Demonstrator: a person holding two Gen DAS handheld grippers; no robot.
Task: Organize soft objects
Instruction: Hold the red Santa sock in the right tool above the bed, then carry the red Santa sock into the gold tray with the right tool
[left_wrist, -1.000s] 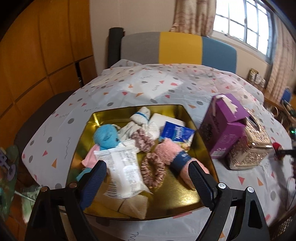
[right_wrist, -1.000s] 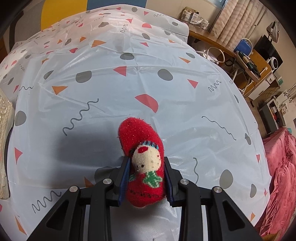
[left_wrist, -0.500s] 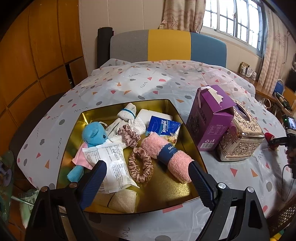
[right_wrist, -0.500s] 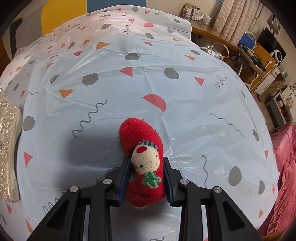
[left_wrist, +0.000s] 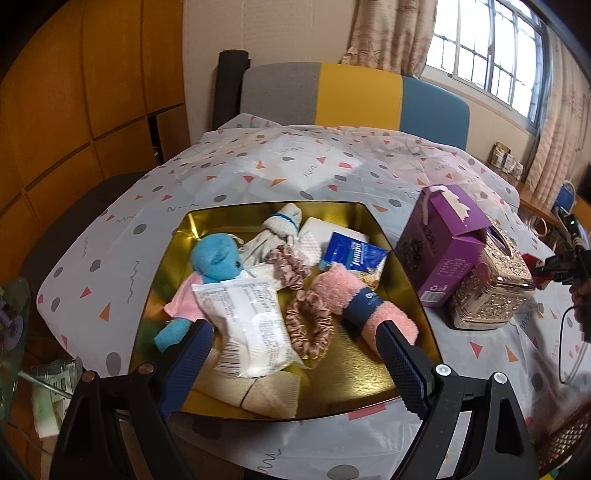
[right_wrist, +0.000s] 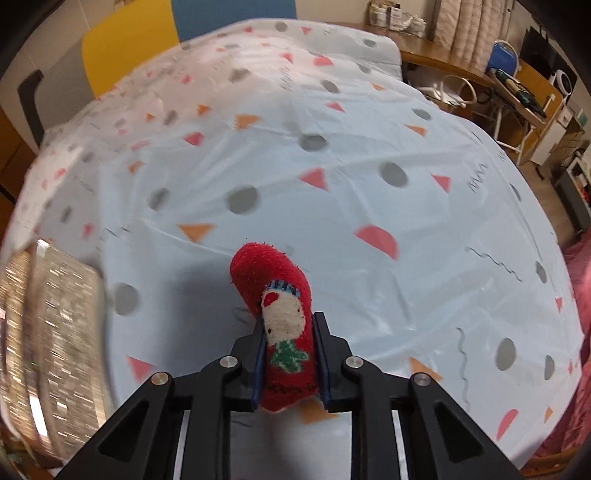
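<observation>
a lived-in home: curtained window (left_wrist: 480, 48), patterned tablecloth (left_wrist: 295, 170), cluttered desk (right_wrist: 509, 85).

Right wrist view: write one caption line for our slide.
Right gripper closing on a red sock above the patterned tablecloth.

Left wrist view looked forward and downward over left tool (left_wrist: 291, 354) onto gold tray (left_wrist: 369, 373) close below, worktop (left_wrist: 295, 170) and striped chair back (left_wrist: 354, 96) beyond. Right wrist view looked steeply down over right tool (right_wrist: 290, 350), close to worktop cloth (right_wrist: 332, 206). Shared: ornate gold box (left_wrist: 491, 291) (right_wrist: 48, 332), same chair back (right_wrist: 125, 44), and right tool (left_wrist: 554, 266) seen at left view's right edge.
</observation>
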